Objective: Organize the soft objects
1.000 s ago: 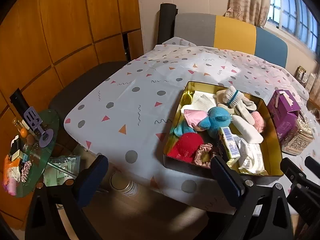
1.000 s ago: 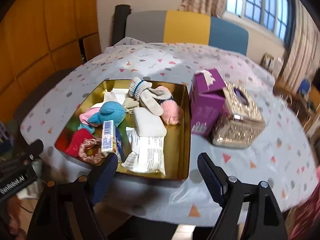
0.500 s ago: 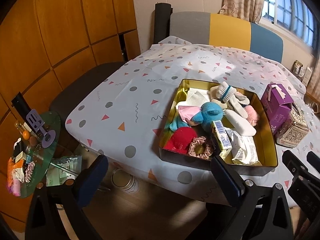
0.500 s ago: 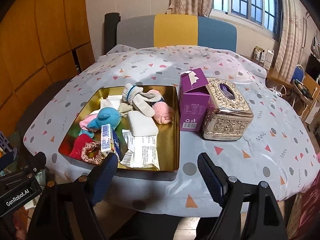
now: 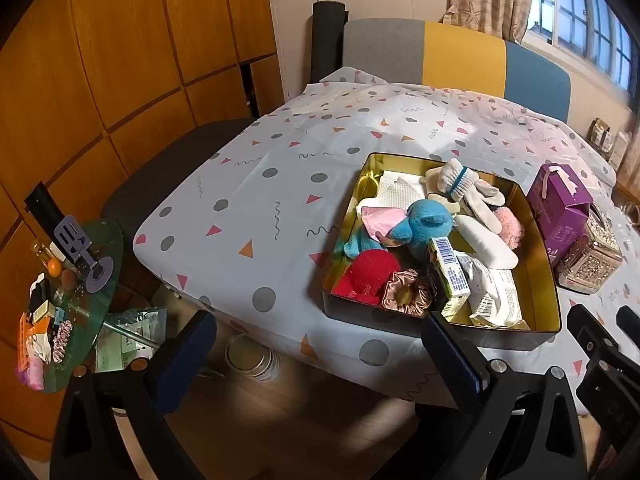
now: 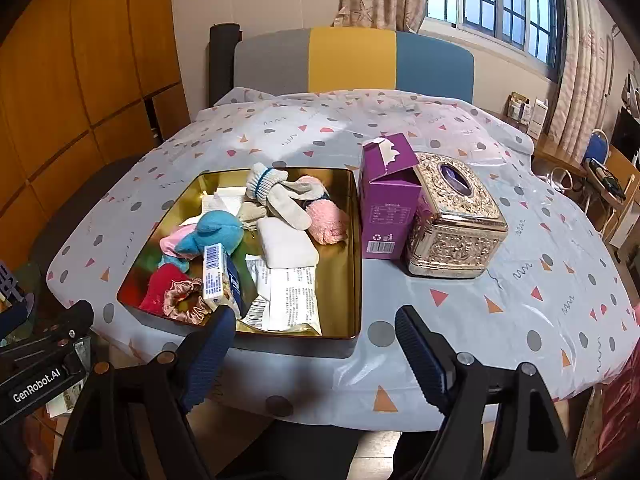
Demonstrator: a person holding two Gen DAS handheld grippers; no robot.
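Observation:
A gold-lined tin tray (image 5: 538, 240) (image 6: 354, 240) sits on the patterned tablecloth, full of soft things: a blue plush toy (image 5: 424, 226) (image 6: 214, 232), a red plush (image 5: 366, 276), a pink satin scrunchie (image 5: 406, 292) (image 6: 184, 298), white socks (image 5: 460, 182) (image 6: 276, 188), a pink pompom (image 6: 328, 220), a white pad (image 6: 286, 242), a small carton (image 6: 218, 274) and paper packets (image 6: 288, 296). My left gripper (image 5: 320, 356) hangs open before the table's near edge, left of the tray. Also open and empty, my right gripper (image 6: 316, 348) hovers just short of the tray's near wall.
A purple box (image 6: 386, 200) and an ornate silver tissue box (image 6: 454, 216) stand right of the tray. A green glass side table (image 5: 68, 300) with small items is at the lower left. A sofa (image 6: 352, 60) backs the table. A jar (image 5: 250, 356) sits on the floor.
Both views have pulled back a little from the table, so the tray looks smaller and farther. Nothing in the tray has moved and both grippers stay open.

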